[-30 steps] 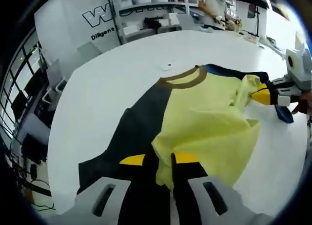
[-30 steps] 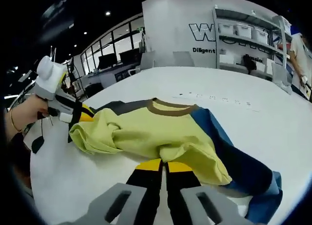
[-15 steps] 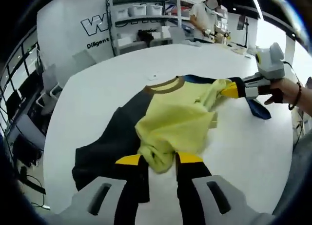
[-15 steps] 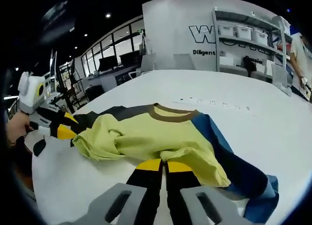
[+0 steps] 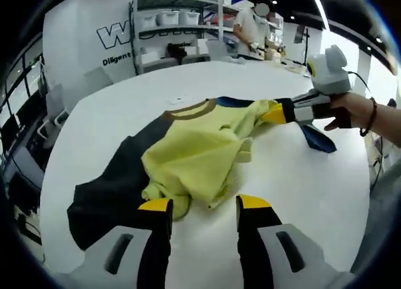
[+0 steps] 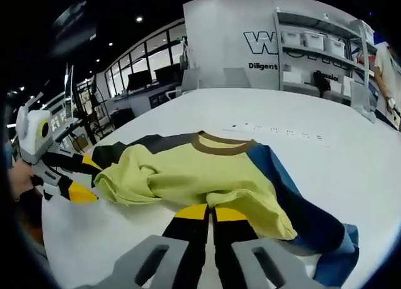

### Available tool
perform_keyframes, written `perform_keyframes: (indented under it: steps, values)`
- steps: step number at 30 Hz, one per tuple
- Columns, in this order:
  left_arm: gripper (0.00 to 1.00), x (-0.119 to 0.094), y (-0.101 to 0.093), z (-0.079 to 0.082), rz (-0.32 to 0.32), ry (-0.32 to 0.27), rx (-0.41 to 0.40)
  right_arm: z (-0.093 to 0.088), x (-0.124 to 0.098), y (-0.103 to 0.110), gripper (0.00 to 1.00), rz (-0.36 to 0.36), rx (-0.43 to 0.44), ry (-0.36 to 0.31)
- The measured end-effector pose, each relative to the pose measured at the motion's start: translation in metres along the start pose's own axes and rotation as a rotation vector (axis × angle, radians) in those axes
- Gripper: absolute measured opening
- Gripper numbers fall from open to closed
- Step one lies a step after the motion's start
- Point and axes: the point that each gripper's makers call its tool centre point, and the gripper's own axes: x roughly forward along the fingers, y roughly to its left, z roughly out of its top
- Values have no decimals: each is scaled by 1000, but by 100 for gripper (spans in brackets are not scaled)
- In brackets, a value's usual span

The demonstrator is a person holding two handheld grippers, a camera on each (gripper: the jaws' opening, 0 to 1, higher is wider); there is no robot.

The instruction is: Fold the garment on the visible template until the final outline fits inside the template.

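A yellow garment (image 5: 194,151) with a brown collar, a dark grey sleeve and a blue sleeve lies crumpled on the white table (image 5: 294,195). In the left gripper view my left gripper (image 5: 203,204) is open just short of the bunched yellow hem, with nothing between its jaws. My right gripper (image 5: 276,113) comes in from the right, shut on a fold of yellow fabric. In the right gripper view the garment (image 6: 188,170) spreads ahead and my right gripper (image 6: 212,212) pinches its yellow edge. The left gripper (image 6: 84,178) stands open at the left, just off the cloth.
A hand (image 5: 351,110) with a bracelet holds the right gripper. Small faint marks (image 6: 276,131) dot the table beyond the collar. Shelves with white bins (image 6: 313,41), a lettered white wall and a person (image 5: 250,29) stand behind the table. The table edge curves near the left.
My left gripper has opened, let go of the yellow hem and drawn back. The released fabric now lies bunched on the table. The right gripper stays shut on the cloth.
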Motion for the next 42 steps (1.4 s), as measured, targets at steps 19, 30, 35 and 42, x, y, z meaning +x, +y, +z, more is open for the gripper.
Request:
perform_keyframes:
  steps: [19, 30, 35, 42]
  values:
    - [2, 5, -1, -9, 8, 24, -119, 4, -19, 11, 0, 53, -30, -4]
    - [2, -29, 20, 14, 54, -31, -59, 39, -36, 21, 0, 141, 30, -63]
    - [2, -37, 30, 23, 83, -37, -49, 56, -47, 24, 0, 214, 172, -61]
    - [2, -53, 34, 28, 85, -21, -24, 55, -70, 26, 0, 246, 215, -50]
